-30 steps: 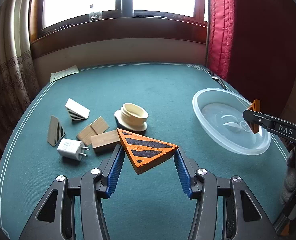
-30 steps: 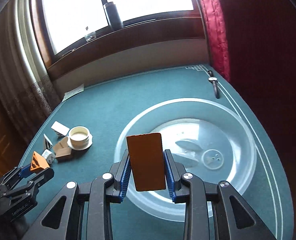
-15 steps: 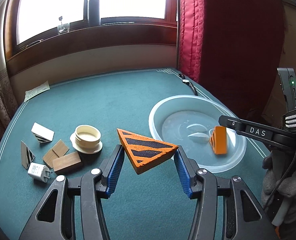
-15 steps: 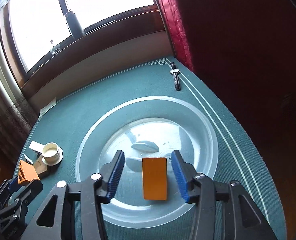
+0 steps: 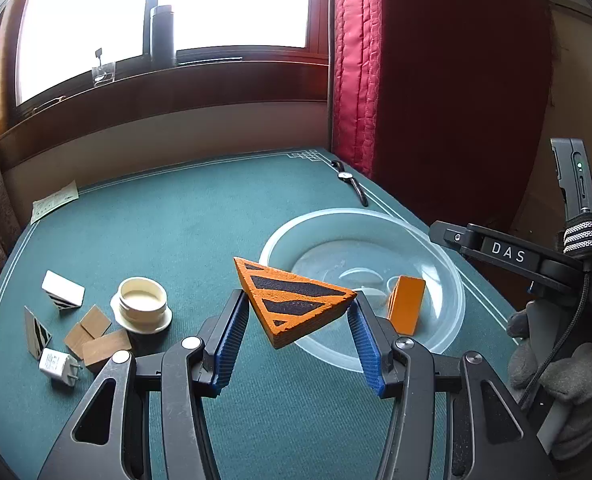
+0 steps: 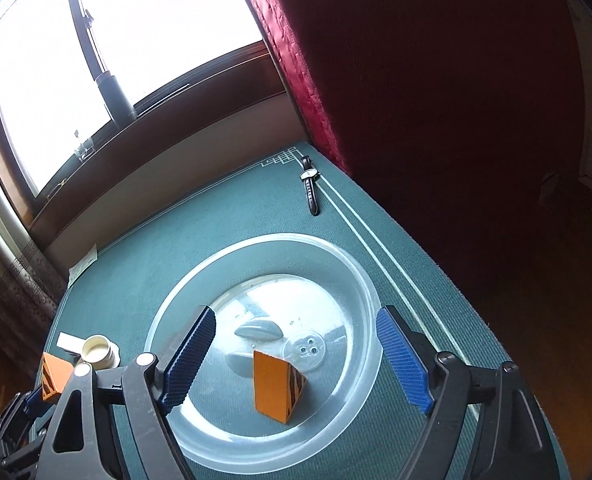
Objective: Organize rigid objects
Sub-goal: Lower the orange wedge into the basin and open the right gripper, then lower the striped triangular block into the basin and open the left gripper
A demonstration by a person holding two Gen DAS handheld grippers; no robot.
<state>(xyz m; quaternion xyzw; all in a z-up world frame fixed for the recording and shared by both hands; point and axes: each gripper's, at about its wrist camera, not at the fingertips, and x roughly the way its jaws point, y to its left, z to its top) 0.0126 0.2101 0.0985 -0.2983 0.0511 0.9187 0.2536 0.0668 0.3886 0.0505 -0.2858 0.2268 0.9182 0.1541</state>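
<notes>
My left gripper [image 5: 296, 326] is shut on an orange triangular wedge with black stripes [image 5: 294, 300], held above the green table just left of the clear plastic bowl [image 5: 448, 276]. My right gripper [image 6: 296, 354] is open and empty above the bowl [image 6: 360, 272]. A second orange wedge [image 6: 276, 386] stands inside the bowl; it also shows in the left wrist view [image 5: 406, 304]. The left gripper's wedge shows at the far left of the right wrist view [image 6: 54, 376].
Left of the bowl lie a cream lid [image 5: 142, 304], wooden blocks [image 5: 96, 334], two white striped wedges [image 5: 62, 290], and a white plug adapter [image 5: 58, 366]. A wristwatch [image 6: 310, 188] lies at the table's far right edge. A paper slip [image 5: 54, 201] lies at the back left.
My right gripper opened and let the orange wedge go into the bowl, then lifted and opened wider. My left gripper swung right toward the bowl with its wedge.
</notes>
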